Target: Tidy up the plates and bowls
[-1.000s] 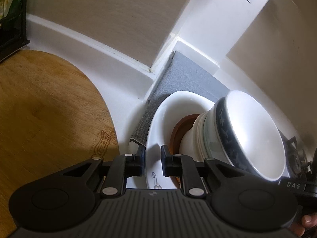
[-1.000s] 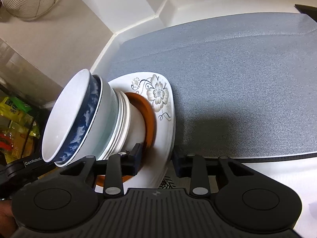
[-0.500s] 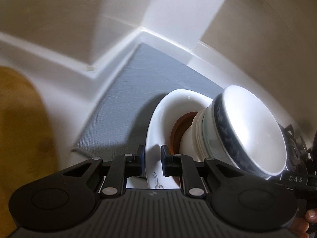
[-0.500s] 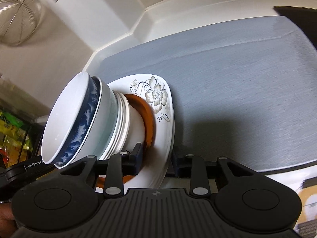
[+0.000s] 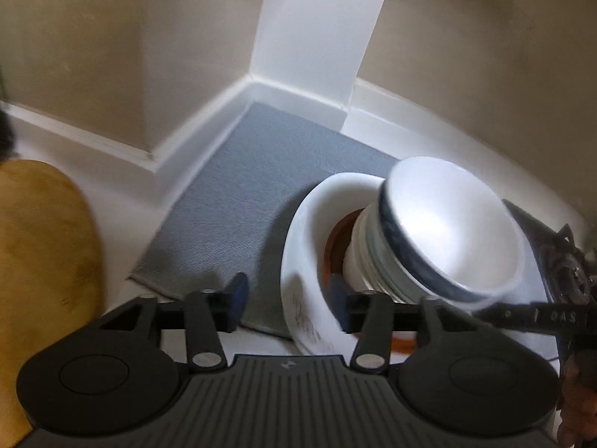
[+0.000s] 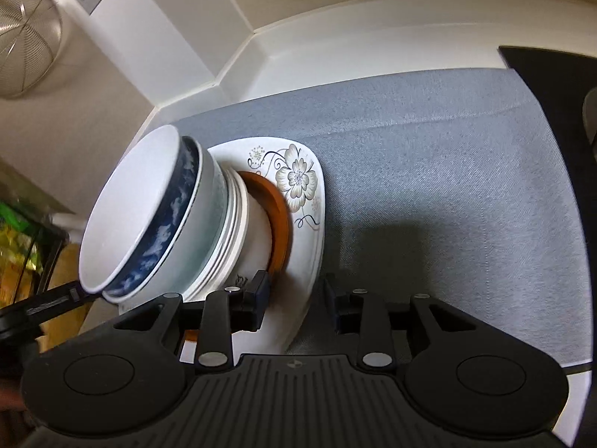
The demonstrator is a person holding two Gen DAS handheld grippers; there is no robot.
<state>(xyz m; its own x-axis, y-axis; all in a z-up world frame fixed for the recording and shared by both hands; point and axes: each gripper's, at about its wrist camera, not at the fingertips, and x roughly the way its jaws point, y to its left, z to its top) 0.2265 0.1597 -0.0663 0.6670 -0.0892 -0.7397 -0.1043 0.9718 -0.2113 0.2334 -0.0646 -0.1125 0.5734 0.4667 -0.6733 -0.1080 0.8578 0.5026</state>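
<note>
White "DAS" lettering on right gripper (image 5: 537,315).

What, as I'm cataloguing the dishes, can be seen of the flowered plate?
The flowered plate is white, glossy, ceramic-looking and rounded-square, with a beige flower and dark scrolls near one corner. It bears an orange-brown dish and stacked bowls, over the grey mat. The left gripper, whose jaws have just been opening, straddles its rim without pressing. The right gripper straddles the opposite edge, contact unclear.
</note>
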